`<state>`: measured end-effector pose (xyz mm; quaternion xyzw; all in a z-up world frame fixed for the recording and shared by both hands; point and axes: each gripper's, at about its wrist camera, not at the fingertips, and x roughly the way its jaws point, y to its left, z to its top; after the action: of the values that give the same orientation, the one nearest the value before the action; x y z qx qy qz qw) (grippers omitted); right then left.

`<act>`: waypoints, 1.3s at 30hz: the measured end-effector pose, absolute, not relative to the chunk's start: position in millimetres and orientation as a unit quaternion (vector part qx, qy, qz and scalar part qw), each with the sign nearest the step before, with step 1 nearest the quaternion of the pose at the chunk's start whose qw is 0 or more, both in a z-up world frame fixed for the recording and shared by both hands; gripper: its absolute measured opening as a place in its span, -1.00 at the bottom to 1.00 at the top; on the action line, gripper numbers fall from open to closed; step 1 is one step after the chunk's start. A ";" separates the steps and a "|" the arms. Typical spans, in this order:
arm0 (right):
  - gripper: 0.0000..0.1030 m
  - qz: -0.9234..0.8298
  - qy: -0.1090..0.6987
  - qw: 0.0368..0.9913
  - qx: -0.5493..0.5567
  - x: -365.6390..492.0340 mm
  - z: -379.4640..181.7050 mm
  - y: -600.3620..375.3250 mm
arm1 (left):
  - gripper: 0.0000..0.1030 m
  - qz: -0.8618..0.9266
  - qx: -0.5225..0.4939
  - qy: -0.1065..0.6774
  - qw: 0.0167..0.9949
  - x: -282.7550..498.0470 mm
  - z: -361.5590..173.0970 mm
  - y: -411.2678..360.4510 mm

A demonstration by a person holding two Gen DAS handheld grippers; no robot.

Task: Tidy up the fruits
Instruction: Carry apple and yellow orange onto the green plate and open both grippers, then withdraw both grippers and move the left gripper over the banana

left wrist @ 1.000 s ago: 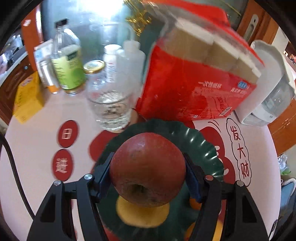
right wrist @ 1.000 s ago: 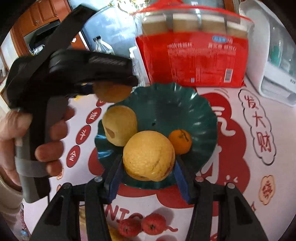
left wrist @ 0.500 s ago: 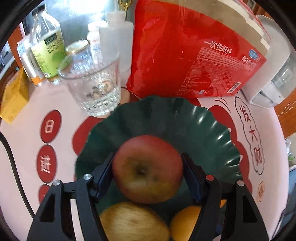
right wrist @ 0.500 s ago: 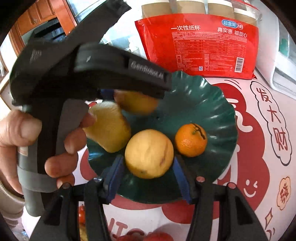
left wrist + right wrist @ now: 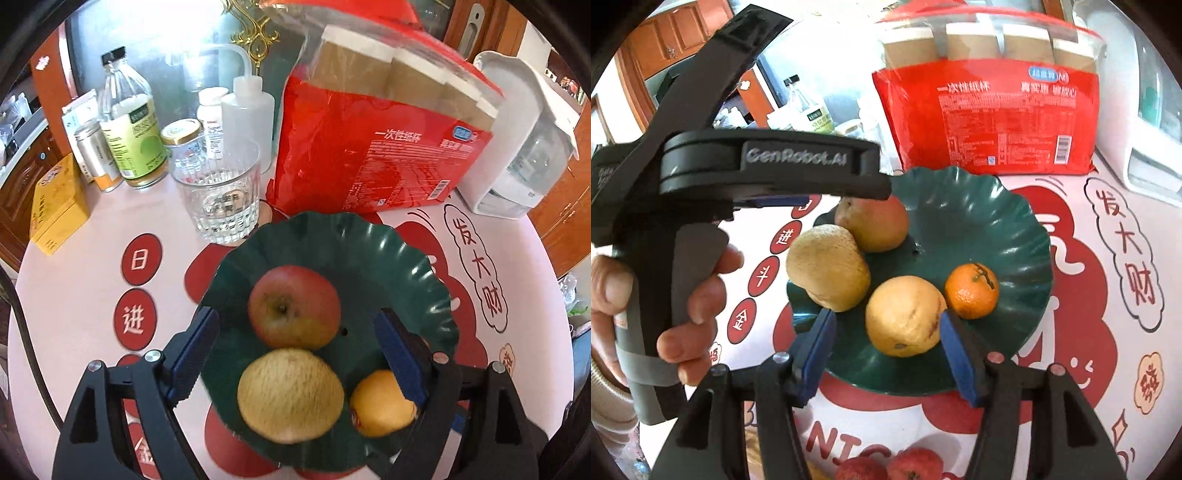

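The left claw (image 5: 295,354) hangs over the green plate (image 5: 417,266) with its jaws opening — the red apple (image 5: 294,306) lies free on the plate between them, touching neither pad, just behind a brown pear (image 5: 290,395). The right claw (image 5: 886,354) is opening too, around a yellow fruit (image 5: 905,315) resting on the plate; its right pad looks against the fruit, its left pad apart. A mandarin (image 5: 971,291) sits just beside it. The plate stands on the table (image 5: 74,295).
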<state>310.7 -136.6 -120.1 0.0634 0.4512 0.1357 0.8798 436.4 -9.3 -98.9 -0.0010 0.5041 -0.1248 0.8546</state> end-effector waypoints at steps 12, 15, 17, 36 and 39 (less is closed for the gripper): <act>0.14 0.125 0.448 0.884 0.044 285.3 -100.7 -134.2 | 0.66 -0.107 -0.013 0.494 0.863 365.7 -61.8 22.0; 0.14 0.121 0.445 0.886 0.037 275.6 -91.1 -134.0 | 0.66 -0.105 -0.007 0.493 0.864 348.8 -52.1 23.7; 0.14 0.120 0.445 0.887 0.037 271.2 -82.9 -135.6 | 0.66 -0.101 0.000 0.489 0.866 335.1 -42.6 27.1; 0.14 0.143 0.415 0.898 0.023 234.0 64.4 -137.8 | 0.77 -0.066 -0.006 0.442 0.894 234.9 59.6 41.9; 0.14 0.153 0.413 0.898 0.014 219.7 70.7 -133.8 | 0.77 -0.063 0.000 0.444 0.894 215.3 62.8 38.8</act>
<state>219.7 -133.8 70.7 0.0138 0.4132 0.1530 0.8976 215.3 38.8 62.8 0.0001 0.4438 -0.0633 0.8939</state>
